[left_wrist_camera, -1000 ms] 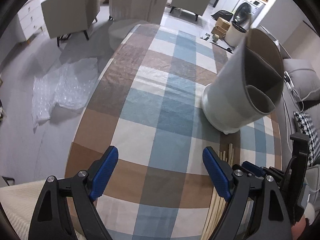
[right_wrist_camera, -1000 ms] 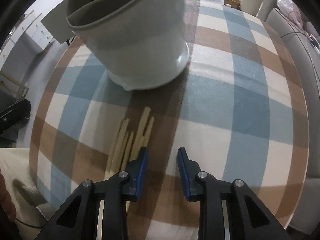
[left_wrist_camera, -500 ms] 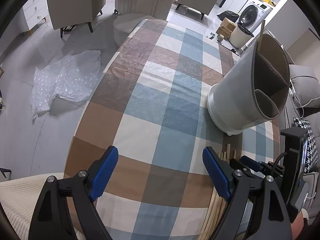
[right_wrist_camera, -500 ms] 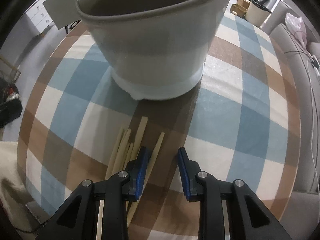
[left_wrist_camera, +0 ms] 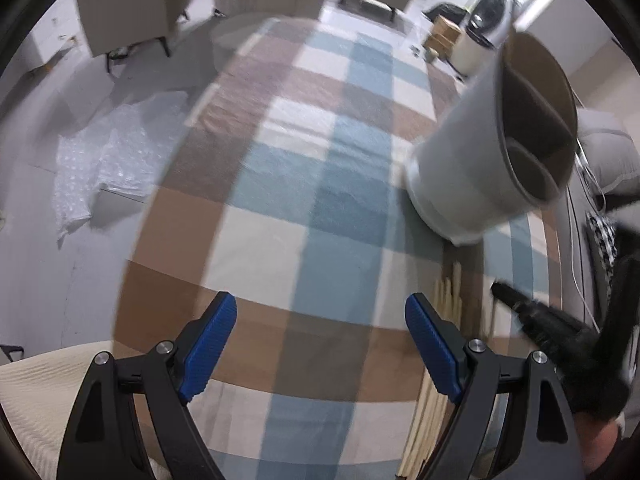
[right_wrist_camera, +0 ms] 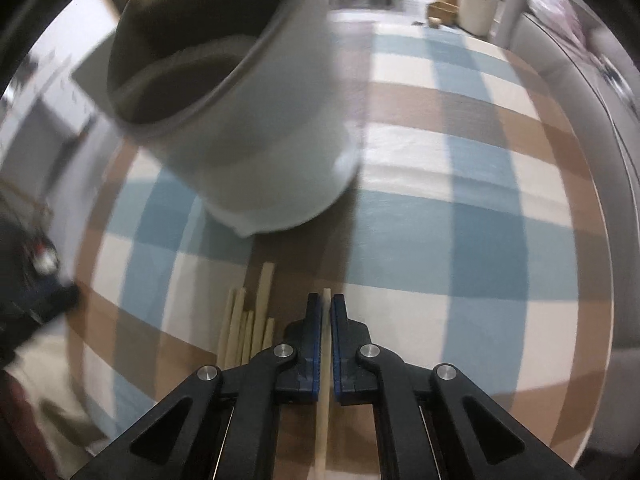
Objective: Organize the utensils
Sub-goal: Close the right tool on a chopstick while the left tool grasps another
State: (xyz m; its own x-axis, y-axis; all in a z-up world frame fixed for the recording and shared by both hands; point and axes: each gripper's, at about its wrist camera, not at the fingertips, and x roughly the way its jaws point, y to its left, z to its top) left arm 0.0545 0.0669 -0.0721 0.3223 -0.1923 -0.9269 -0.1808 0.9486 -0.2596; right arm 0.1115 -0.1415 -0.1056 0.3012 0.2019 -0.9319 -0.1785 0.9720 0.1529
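Observation:
A pale grey utensil holder (right_wrist_camera: 256,128) with dark divided compartments stands on the checked tablecloth; it also shows at the right of the left wrist view (left_wrist_camera: 492,152). Several wooden chopsticks (right_wrist_camera: 246,328) lie side by side in front of it, also visible in the left wrist view (left_wrist_camera: 450,304). My right gripper (right_wrist_camera: 326,312) is shut on one chopstick (right_wrist_camera: 325,384), whose tip pokes out between the pads toward the holder. My left gripper (left_wrist_camera: 320,332) is open and empty over the cloth, left of the chopsticks. The right gripper's black body (left_wrist_camera: 560,332) shows blurred at the lower right of the left wrist view.
The table (left_wrist_camera: 280,152) has a blue, brown and cream checked cloth with a rounded near edge. Bubble wrap (left_wrist_camera: 104,152) lies on the floor to the left. Chairs (left_wrist_camera: 128,8) stand beyond the table, a sofa (right_wrist_camera: 592,92) to the right.
My right gripper has closed on one chopstick that lay apart from the pile. The left gripper has stayed open and has barely shifted. Both views are blurred by motion.

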